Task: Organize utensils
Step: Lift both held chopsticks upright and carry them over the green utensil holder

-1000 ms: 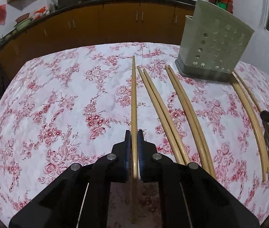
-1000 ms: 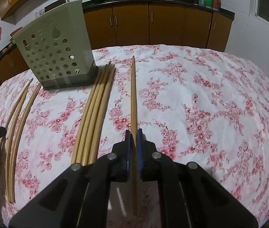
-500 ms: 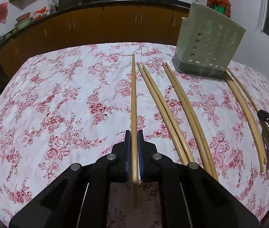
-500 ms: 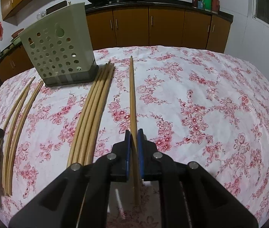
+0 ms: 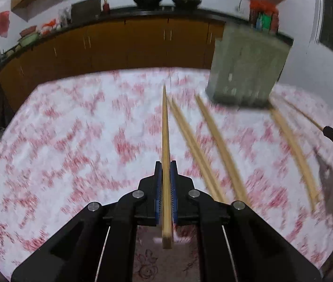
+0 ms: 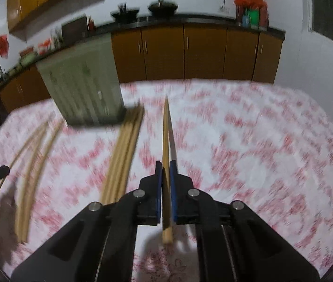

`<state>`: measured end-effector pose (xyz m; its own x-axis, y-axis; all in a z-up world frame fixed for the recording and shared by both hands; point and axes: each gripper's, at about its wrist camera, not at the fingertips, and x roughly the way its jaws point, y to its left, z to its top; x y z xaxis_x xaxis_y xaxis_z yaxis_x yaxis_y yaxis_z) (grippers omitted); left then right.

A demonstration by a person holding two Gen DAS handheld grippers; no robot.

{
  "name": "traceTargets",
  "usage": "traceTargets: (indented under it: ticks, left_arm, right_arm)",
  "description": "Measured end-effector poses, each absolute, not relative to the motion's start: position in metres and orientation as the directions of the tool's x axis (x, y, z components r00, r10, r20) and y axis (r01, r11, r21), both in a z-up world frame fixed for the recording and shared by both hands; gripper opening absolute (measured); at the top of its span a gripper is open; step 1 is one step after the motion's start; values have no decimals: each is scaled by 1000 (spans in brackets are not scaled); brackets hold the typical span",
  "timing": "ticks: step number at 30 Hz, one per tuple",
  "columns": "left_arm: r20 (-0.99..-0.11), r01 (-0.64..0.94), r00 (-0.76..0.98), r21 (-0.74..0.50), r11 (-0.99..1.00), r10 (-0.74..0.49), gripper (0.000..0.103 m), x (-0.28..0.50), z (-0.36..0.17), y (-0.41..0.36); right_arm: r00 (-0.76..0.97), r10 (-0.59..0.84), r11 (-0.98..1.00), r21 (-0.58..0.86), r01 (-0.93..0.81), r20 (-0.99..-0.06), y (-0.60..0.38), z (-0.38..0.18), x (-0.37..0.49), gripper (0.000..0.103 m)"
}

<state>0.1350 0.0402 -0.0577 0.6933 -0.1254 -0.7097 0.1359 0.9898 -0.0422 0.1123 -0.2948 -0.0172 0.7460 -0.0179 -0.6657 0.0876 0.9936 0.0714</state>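
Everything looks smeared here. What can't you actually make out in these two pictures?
- Perforated grey-green plastic utensil holder: motion blur in both views smears its holes; its inside is not visible.
- Loose bamboo chopsticks on the floral tablecloth: blur merges them, so no exact count.
- Left gripper, shut on a bamboo chopstick: whether it grips one stick or two is unclear.
- Right gripper: same doubt about its held chopstick.
- Countertop items: too small and blurred.

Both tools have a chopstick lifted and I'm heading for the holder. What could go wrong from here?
1. Each tool, left and right, pinches its chopstick near the rear end, so the long front could pivot or slip during this fast, blurred motion.
2. Both head for one holder; the tools or sticks could collide.
3. A low tip could hit the holder wall or the loose chopsticks beside it.
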Motion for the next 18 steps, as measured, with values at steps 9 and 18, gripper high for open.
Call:
traceTargets:
  ticks: [9,18]
  left_arm:
    - [-541,105,821,-169,980,-181,8,138,24,59]
    - [-505,108,845,-156,982,-174,8,142,42,59]
  right_arm:
    - [861,-43,988,106,112,-507,-311,55,105,8]
    - [811,4,991,110,75,-585,-311,53,111,8]
